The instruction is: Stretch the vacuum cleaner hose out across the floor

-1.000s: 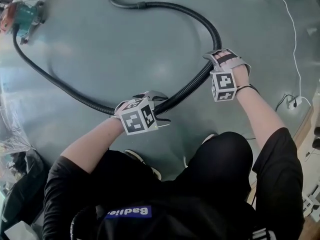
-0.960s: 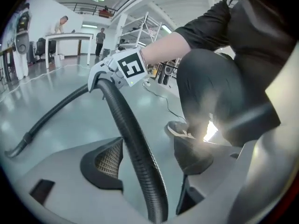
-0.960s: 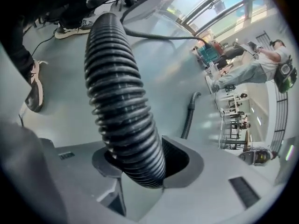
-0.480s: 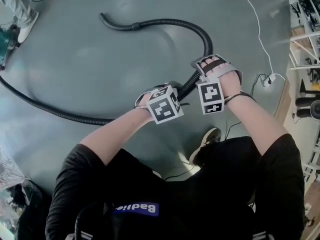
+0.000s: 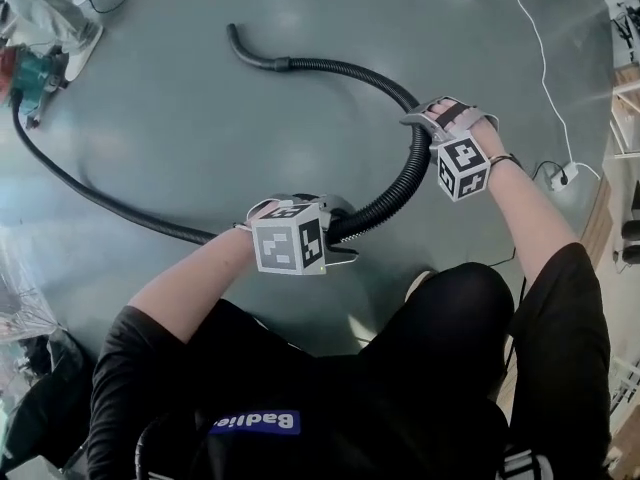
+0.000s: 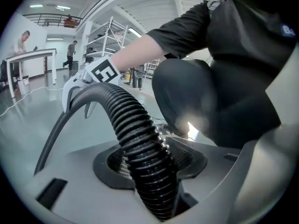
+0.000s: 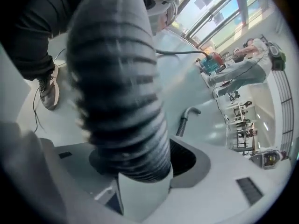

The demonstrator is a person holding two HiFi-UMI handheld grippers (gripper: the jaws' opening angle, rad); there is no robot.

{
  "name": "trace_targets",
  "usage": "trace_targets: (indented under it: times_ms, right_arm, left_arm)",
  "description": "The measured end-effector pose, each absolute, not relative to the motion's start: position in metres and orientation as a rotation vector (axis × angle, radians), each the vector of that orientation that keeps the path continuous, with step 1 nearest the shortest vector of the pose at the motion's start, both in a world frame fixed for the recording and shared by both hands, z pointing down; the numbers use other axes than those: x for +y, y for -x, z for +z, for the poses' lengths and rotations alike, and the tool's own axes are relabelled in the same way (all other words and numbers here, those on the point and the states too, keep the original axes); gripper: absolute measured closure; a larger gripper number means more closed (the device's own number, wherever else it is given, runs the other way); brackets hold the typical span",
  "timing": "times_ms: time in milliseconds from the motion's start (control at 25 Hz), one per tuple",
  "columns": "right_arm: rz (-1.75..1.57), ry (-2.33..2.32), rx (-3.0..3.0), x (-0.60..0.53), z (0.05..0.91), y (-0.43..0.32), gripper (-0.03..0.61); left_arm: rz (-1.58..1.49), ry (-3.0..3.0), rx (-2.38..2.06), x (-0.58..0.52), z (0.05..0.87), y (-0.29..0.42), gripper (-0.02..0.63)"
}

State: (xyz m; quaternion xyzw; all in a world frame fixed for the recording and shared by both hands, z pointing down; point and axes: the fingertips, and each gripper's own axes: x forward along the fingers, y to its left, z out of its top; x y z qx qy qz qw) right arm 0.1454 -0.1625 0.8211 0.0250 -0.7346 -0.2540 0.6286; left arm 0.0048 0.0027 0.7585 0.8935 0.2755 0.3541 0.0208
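A black ribbed vacuum hose (image 5: 400, 183) runs from the vacuum cleaner (image 5: 35, 73) at the far left across the grey floor. It passes through both grippers and curls back to its nozzle end (image 5: 240, 43). My left gripper (image 5: 335, 230) is low in the middle, its jaws closing on the hose (image 6: 135, 134), which sits sharp and pinched between them (image 6: 154, 171). My right gripper (image 5: 425, 128) is further along the bend. Its jaws are opening round the hose (image 7: 117, 92), which is blurred and has a gap beside it (image 7: 140, 167).
A white cable (image 5: 540, 58) runs down the right side to a plug block (image 5: 565, 176). My shoe (image 5: 420, 280) stands just below the hose loop. Clear plastic sheeting (image 5: 20, 298) lies at the left edge. Shelving (image 5: 625, 88) lines the right edge.
Half a second ago the two grippers were side by side on the hose. Now the left one is further left along it, and the bend between them has widened.
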Motion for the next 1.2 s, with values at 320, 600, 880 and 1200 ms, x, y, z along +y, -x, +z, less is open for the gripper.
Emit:
trace_targets:
  times_ms: [320, 600, 880, 1200]
  right_arm:
    - [-0.6, -0.291, -1.644, -0.186, 0.825, -0.192, 0.423]
    - [-0.427, -0.509, -1.379, -0.176, 0.803, -0.279, 0.423]
    - [-0.302, -0.641, -1.244, -0.14, 0.795, -0.318, 0.423]
    - [-0.386, -0.472, -1.37, -0.099, 0.846, -0.357, 0.422]
  left_arm:
    - [1.262, -2.672, 0.674, -0.005, 0.785, -0.041, 0.368]
    - [1.239, -2.731, 0.387, -0.045, 0.81, -0.109, 0.322]
    - [1.29, -2.902, 0.267, -0.052, 0.81, -0.212, 0.322]
    - [1.326, -2.919, 0.477, -0.016, 0.825, -0.223, 0.488]
